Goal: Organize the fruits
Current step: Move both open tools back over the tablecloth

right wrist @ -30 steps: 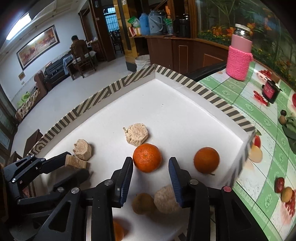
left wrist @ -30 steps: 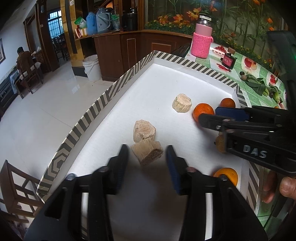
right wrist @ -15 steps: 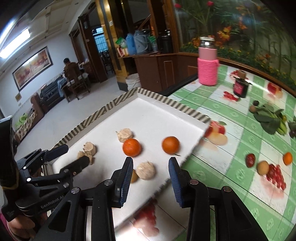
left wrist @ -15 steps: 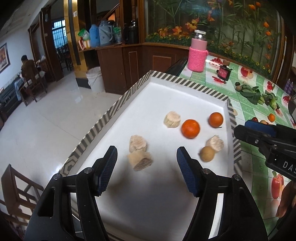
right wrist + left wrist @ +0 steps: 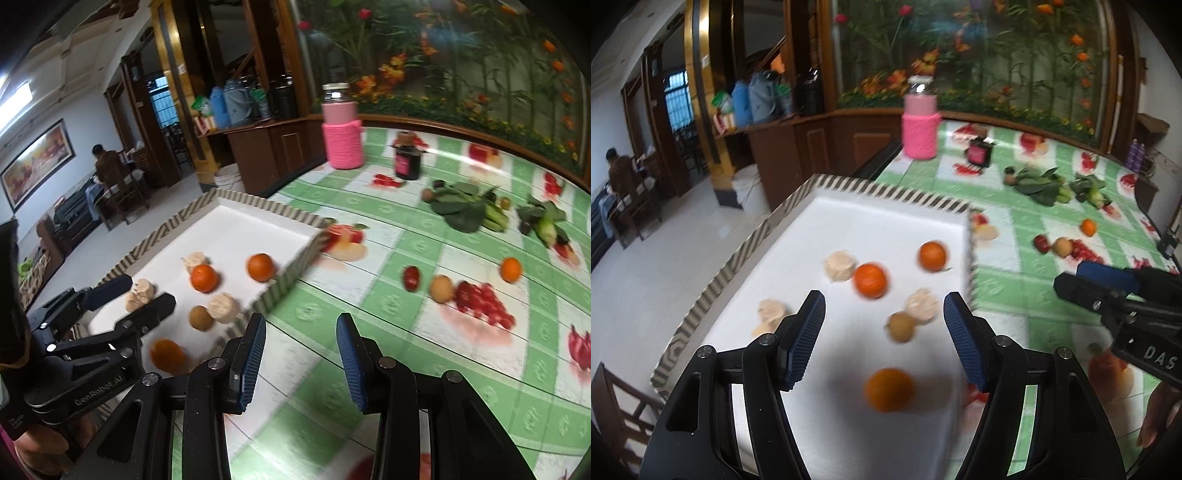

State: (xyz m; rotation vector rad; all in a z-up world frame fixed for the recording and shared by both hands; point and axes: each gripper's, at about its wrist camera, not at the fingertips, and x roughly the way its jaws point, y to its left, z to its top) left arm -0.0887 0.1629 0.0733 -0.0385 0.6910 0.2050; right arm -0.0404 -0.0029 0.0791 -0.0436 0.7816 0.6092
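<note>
Both claws hang empty with jaws apart: the left gripper (image 5: pixel 884 334) over the white tray (image 5: pixel 886 195), the right gripper (image 5: pixel 301 356) above the green tablecloth (image 5: pixel 406 295). Three oranges (image 5: pixel 870 280) and pale chunks (image 5: pixel 840 266) lie scattered in the tray; another orange (image 5: pixel 511 269) sits apart on the cloth.

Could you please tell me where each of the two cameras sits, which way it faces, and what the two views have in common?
Left wrist: rides the left hand-held gripper, looking down over the white tray; the right hand-held gripper and fingertips show at right.
Right wrist: rides the right hand-held gripper, facing the green tablecloth beside the tray; the left hand-held gripper shows at left.
Shared: tray, oranges, pink bottle.
</note>
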